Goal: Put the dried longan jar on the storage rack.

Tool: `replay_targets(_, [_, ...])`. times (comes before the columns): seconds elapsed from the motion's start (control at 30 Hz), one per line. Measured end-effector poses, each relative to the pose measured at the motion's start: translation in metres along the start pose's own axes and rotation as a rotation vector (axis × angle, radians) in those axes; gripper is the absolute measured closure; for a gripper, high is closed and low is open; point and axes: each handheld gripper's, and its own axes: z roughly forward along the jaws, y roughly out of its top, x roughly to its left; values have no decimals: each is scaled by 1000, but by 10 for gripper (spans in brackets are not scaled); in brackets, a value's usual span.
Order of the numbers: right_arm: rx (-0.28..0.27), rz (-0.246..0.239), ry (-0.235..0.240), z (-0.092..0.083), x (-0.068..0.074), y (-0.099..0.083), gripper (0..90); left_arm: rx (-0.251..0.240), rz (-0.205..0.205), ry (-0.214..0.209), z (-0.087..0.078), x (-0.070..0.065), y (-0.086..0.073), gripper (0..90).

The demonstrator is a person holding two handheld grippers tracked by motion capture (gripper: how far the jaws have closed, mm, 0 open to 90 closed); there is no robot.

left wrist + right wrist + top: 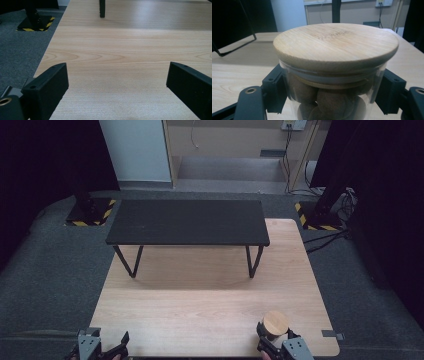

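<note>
- The table (210,290) is of light wood with a smooth top, a fine straight grain and rounded corners; around it lies grey carpet (45,280).
- A glass jar (332,100) stands at the near right edge of the table. It is round and clear, and its flat round lid (335,41) is of pale wood. Inside are brown, rough-looking balls (334,102).
- The right hand-held gripper (332,92) has its two black jaws against both sides of the jar, just under the lid, so it grips the jar.
- The left hand-held gripper (117,87) is at the near left corner of the table; its jaws are spread wide with bare wood between them, holding nothing.
- A low black shelf (187,222) stands on the far half of the table. Its top is a flat, matt rectangle on thin bent-wire legs (131,262), with open room under it.
- Between the shelf and the two grippers the table top is wide and free.
- Black stands with yellow-black striped bases (92,215) are on the carpet beyond the far corners.
</note>
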Motion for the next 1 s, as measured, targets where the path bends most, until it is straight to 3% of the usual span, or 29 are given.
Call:
replay_targets(0.3, [2,7,35,9,-4,43,257,-5,1,-3,-2,-1,1,29])
replay_targets(0.63, [-16,-20,78,22,-6,82,257,-5,-4,-2,-3,0,1,29])
replay_targets(1.0, [-35,-25,111,47,-8,123,257,-5,-2,-7,-3,-1,1,29])
